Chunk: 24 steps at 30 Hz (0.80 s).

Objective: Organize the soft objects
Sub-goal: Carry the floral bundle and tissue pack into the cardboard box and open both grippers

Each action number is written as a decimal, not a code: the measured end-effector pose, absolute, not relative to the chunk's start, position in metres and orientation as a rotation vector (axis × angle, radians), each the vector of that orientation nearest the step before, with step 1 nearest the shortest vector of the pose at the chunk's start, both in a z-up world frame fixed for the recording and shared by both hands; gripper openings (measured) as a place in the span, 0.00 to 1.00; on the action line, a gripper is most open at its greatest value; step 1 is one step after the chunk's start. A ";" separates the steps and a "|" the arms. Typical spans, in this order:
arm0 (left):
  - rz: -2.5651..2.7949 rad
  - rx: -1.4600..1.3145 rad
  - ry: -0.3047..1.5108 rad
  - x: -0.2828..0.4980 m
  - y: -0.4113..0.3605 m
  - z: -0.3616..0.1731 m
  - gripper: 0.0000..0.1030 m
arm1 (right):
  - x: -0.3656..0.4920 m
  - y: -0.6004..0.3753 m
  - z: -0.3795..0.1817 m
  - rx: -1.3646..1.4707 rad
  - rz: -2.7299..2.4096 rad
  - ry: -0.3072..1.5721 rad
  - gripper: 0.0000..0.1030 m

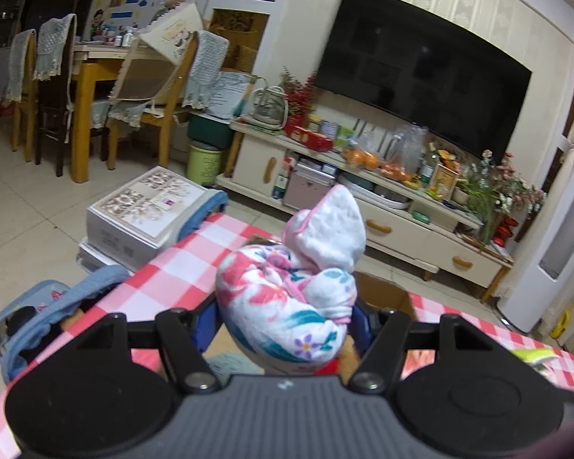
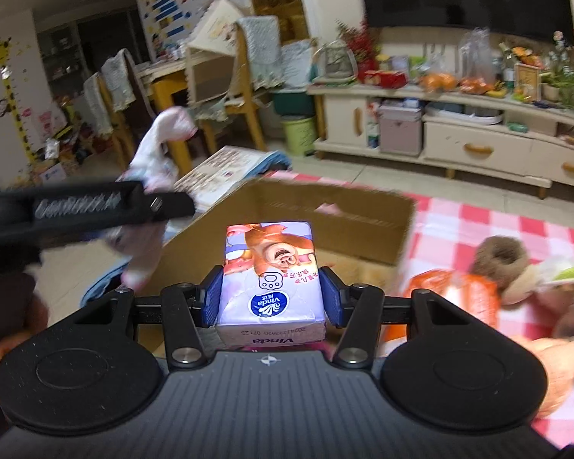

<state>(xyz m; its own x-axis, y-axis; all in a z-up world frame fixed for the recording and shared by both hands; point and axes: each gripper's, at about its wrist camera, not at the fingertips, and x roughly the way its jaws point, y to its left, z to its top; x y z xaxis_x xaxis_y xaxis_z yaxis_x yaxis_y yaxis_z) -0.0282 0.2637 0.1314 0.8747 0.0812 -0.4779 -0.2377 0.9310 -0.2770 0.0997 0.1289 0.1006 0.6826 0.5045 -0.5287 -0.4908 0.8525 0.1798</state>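
Note:
My left gripper [image 1: 287, 317] is shut on a bundled floral cloth [image 1: 287, 298] in white, pink and teal, held up above the red-checked table [image 1: 180, 267]. The same gripper and cloth [image 2: 153, 145] show at the left of the right wrist view. My right gripper [image 2: 271, 298] is shut on a Vinda tissue pack [image 2: 269, 279] with a cartoon bear print, held over the open cardboard box [image 2: 325, 210]. A brown plush toy [image 2: 505, 264] in an orange garment lies on the table to the right of the box.
A blue bag [image 1: 38, 317] hangs off the table's left edge. White boxes [image 1: 145, 210] stand on the floor beyond. A TV cabinet [image 1: 382, 206] with clutter lines the far wall. Dining chairs [image 1: 153, 88] and a table stand at the back left.

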 end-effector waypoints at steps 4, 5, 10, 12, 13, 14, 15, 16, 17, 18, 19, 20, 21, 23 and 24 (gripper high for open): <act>0.207 -0.327 0.482 -0.026 0.275 0.130 0.64 | 0.093 0.147 0.090 -0.003 0.601 0.628 0.63; 0.212 -0.326 0.485 -0.025 0.277 0.129 0.64 | 0.091 0.150 0.088 -0.005 0.612 0.636 0.63; 0.223 -0.322 0.507 -0.022 0.282 0.125 0.64 | 0.084 0.161 0.083 -0.017 0.653 0.672 0.64; 0.225 -0.313 0.516 -0.020 0.282 0.124 0.64 | 0.079 0.163 0.082 -0.022 0.660 0.669 0.71; 0.227 -0.310 0.521 -0.020 0.281 0.123 0.65 | 0.077 0.163 0.083 -0.025 0.660 0.666 0.80; 0.227 -0.309 0.525 -0.019 0.281 0.123 0.68 | 0.077 0.163 0.083 -0.030 0.655 0.661 0.82; 0.224 -0.308 0.531 -0.018 0.281 0.122 0.70 | 0.076 0.161 0.084 -0.038 0.645 0.654 0.84; 0.217 -0.305 0.542 -0.017 0.280 0.122 0.76 | 0.072 0.157 0.086 -0.046 0.634 0.644 0.87; 0.211 -0.300 0.553 -0.016 0.279 0.121 0.82 | 0.069 0.153 0.088 -0.050 0.620 0.634 0.93; 0.210 -0.299 0.558 -0.015 0.277 0.121 0.83 | 0.070 0.145 0.089 -0.049 0.612 0.628 0.97; 0.210 -0.296 0.555 -0.016 0.276 0.122 0.86 | 0.069 0.140 0.090 -0.041 0.600 0.620 0.97; 0.208 -0.289 0.547 -0.016 0.275 0.123 0.88 | 0.067 0.134 0.092 -0.030 0.590 0.616 0.97; 0.207 -0.281 0.538 -0.017 0.273 0.125 0.88 | 0.066 0.129 0.093 -0.019 0.582 0.612 0.97; 0.209 -0.265 0.526 -0.019 0.270 0.127 0.90 | 0.064 0.120 0.093 -0.002 0.565 0.603 0.97; 0.210 -0.258 0.522 -0.019 0.268 0.128 0.90 | 0.064 0.115 0.092 0.008 0.554 0.599 0.98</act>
